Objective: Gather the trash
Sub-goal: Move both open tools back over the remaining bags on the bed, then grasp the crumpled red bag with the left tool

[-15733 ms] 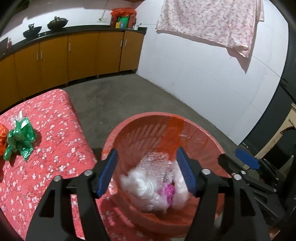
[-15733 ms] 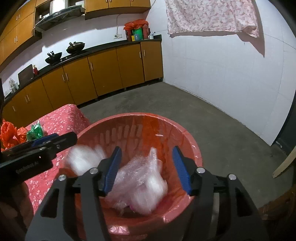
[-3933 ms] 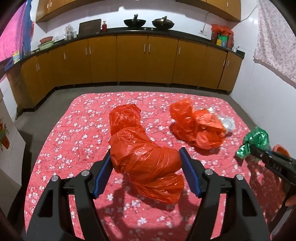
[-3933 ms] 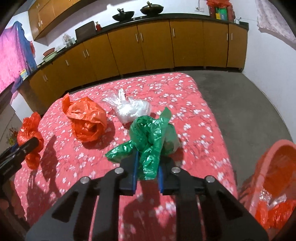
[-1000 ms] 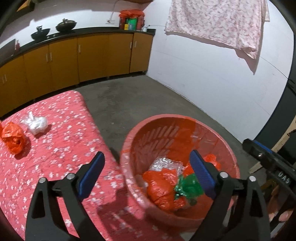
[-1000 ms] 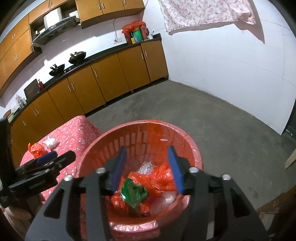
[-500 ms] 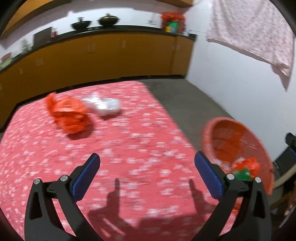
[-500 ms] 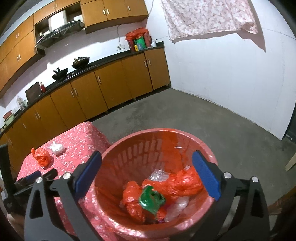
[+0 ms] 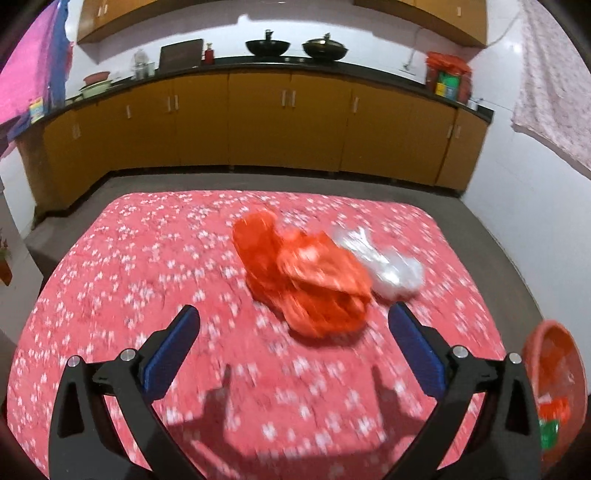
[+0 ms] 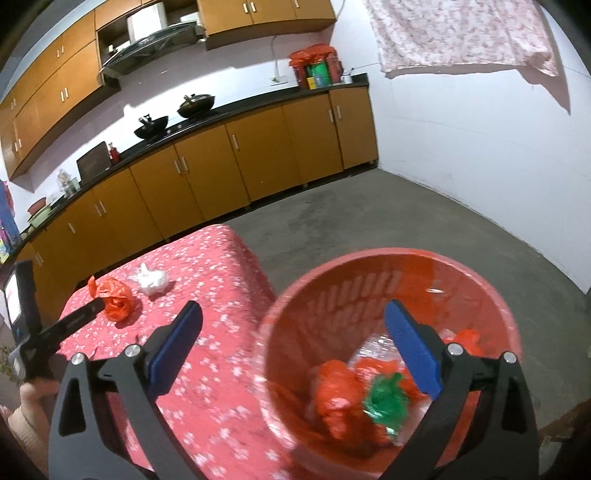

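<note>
Where cloth lies, clear bag beside orange bag

Orange-brown cabinets line white walls above grey floor

Two black woks on dark counter, yellow-brown cabinets below. Floral cloth hangs on white wall. Grey concrete floor.

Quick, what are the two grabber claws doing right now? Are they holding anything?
Left gripper: open, holding nothing, above the table near the orange bag.
Right gripper: open, holding nothing, by the red basket.
</note>
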